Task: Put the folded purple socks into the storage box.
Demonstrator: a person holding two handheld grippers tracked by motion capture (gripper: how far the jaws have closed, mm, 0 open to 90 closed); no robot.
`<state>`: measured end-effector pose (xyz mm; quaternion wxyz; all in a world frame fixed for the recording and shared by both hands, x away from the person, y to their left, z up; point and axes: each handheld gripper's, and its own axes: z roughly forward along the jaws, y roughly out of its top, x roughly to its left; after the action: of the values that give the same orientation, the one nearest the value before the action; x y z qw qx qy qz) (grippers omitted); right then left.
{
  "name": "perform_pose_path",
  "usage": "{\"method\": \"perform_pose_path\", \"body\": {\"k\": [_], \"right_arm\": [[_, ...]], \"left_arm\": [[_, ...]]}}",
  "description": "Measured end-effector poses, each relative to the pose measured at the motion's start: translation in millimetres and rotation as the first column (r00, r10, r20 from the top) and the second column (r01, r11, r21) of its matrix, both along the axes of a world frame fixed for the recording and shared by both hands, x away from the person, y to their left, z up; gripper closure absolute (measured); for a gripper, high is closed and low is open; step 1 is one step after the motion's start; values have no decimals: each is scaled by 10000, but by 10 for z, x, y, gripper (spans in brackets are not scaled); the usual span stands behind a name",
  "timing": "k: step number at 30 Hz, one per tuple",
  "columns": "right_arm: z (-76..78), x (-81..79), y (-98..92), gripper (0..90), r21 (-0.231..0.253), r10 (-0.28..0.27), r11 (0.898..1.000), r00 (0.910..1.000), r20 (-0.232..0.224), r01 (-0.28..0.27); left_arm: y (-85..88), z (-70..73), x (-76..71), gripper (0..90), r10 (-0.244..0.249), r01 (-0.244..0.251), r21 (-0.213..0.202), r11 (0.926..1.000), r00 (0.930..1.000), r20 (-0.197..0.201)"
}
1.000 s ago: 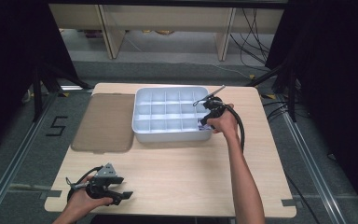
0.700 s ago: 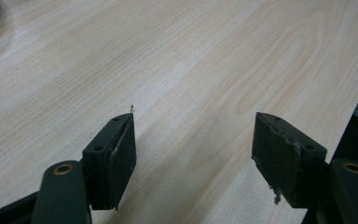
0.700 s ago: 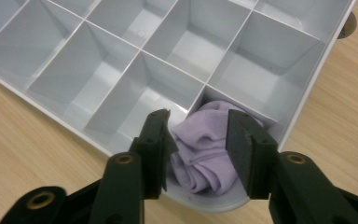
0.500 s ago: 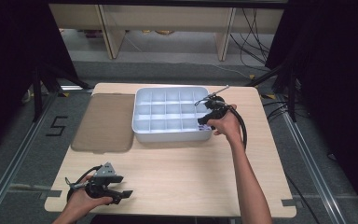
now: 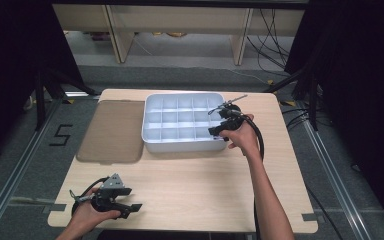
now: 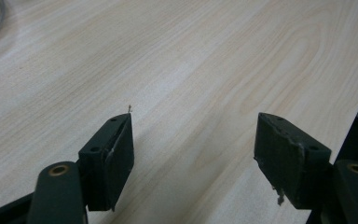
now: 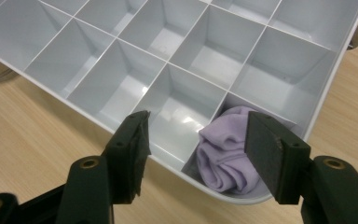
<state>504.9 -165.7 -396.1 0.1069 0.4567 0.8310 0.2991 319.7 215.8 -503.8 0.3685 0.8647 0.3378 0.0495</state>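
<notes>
A pale grey tray [image 5: 180, 148] with several square compartments sits at the back middle of the wooden table. A crumpled lilac cloth [image 7: 223, 154] lies in its near right corner compartment. My right gripper [image 5: 219, 131] hovers over that corner. In the right gripper view its jaws [image 7: 198, 119] stand open above the cloth and clear of it; they have just been opening. My left gripper [image 5: 132, 205] rests low at the table's near left. In the left gripper view it [image 6: 193, 121] is open over bare wood with nothing between its pads.
A brown translucent lid [image 5: 112, 131] lies flat just left of the tray. Bare tabletop [image 5: 195, 185] stretches between the tray and the near edge. The other compartments [image 7: 121, 88] hold nothing. Dark frames and cables surround the table.
The right gripper's jaws have spread apart and the hand has drawn slightly back and up over the tray's near right corner. The left hand has stayed put.
</notes>
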Motion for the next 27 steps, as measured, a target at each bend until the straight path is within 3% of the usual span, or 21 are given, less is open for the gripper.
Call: {"method": "perform_pose_path", "body": {"k": [5,11,18,27], "right_arm": [[19,-68,35,398,176,-6,9998,10000,14,6],[-3,-113,49,386,244,197,9995,9989,418,-207],[-9,-205,73,370,394,267,9988,9991,334,-280],[-1,-327,133,347,555,412,9975,9976,552,-443]], "left_arm": [[-2,-7,4,283,57,-57,-15,10000,10000,26],[0,-1,1,281,-21,21,28,10000,10000,-11],[3,2,3,281,14,-14,45,10000,10000,-7],[0,-6,-1,281,153,-154,-70,9999,9998,-102]]}}
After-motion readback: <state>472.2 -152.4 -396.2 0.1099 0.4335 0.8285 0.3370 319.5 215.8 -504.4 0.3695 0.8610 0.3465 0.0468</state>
